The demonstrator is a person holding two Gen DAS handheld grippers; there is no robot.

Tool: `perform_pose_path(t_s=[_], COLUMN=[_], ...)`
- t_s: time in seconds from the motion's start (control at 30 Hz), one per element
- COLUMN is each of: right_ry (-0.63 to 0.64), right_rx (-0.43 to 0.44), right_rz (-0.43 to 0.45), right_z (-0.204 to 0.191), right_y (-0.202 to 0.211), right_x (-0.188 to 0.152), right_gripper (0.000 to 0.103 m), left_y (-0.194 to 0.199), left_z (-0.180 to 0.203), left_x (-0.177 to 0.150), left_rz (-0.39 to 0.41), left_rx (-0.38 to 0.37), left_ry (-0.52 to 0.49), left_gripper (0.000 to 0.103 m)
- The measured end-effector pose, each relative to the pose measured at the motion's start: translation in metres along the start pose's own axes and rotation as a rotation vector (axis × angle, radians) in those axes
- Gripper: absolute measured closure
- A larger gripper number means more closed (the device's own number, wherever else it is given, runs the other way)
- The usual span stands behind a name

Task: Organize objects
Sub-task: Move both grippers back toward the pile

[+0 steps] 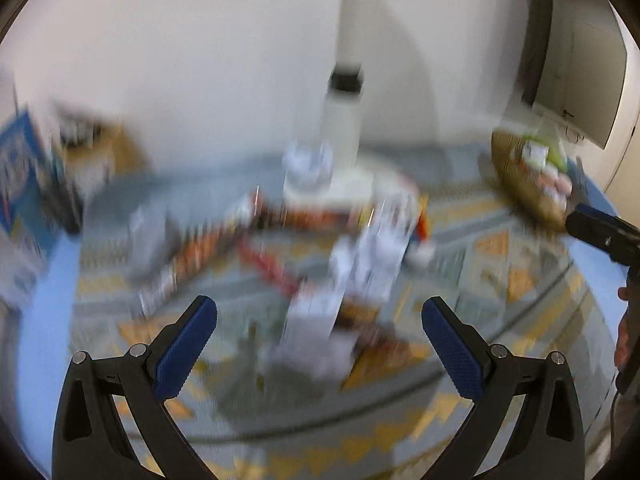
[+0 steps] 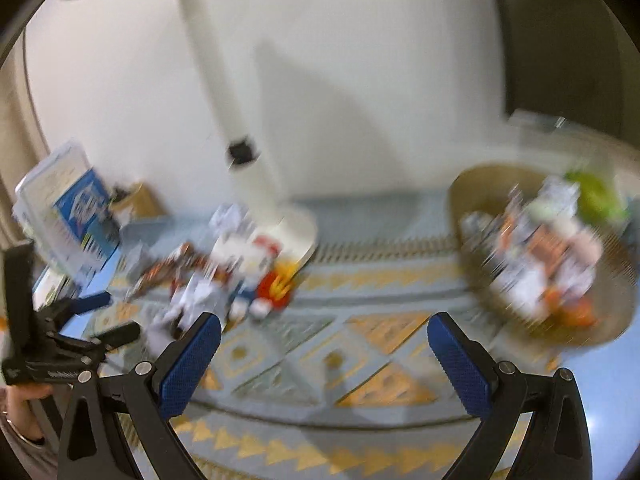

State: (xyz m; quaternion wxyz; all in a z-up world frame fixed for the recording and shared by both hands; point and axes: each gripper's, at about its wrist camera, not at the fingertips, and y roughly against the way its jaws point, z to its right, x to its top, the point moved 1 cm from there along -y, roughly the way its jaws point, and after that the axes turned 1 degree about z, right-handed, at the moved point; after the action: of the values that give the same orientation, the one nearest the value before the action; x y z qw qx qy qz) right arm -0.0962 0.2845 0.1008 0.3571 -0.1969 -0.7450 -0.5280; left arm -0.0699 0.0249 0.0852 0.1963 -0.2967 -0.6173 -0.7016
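Note:
Both views are motion-blurred. My left gripper (image 1: 319, 312) is open above a pile of small packets and sachets (image 1: 360, 264) scattered on a patterned cloth; nothing sits between its blue pads. My right gripper (image 2: 324, 330) is also open and empty, over bare patterned cloth (image 2: 360, 344). A round woven basket (image 2: 480, 188) holding several packets stands to its right, also seen in the left wrist view as the basket (image 1: 516, 176). The packet pile (image 2: 224, 272) lies left of the right gripper. The left gripper (image 2: 96, 316) shows at the far left, held by a hand (image 2: 24, 396).
A white lamp post with round base (image 1: 344, 132) stands behind the pile near the white wall; the same lamp (image 2: 248, 152) leans in the right view. A blue-and-white box (image 1: 20, 184) and a cardboard box (image 1: 108, 148) stand at the left. The right gripper's body (image 1: 600, 236) enters at right.

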Motion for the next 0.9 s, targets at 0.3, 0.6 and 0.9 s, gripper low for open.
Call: perform_pose_path(t_s=[0.3, 0.6, 0.9], right_ry=[-0.135, -0.230, -0.267], right_rx=[0.077, 0.149, 0.228], right_rz=[-0.090, -0.150, -0.150], right_z=[-0.009, -0.020, -0.072], right_y=[-0.039, -0.070, -0.112], right_x=[-0.045, -0.038, -0.016], right_gripper=[0.000, 0.000, 0.000], left_y=[-0.038, -0.062, -0.066], left_z=[-0.005, -0.004, -0.001], left_x=[-0.037, -0.024, -0.022], left_rz=[-0.064, -0.063, -0.065], left_rx=[-0.022, -0.005, 0.003], left_ry=[0.000, -0.019, -0.026], left_gripper=[0.001, 0.001, 0.001])
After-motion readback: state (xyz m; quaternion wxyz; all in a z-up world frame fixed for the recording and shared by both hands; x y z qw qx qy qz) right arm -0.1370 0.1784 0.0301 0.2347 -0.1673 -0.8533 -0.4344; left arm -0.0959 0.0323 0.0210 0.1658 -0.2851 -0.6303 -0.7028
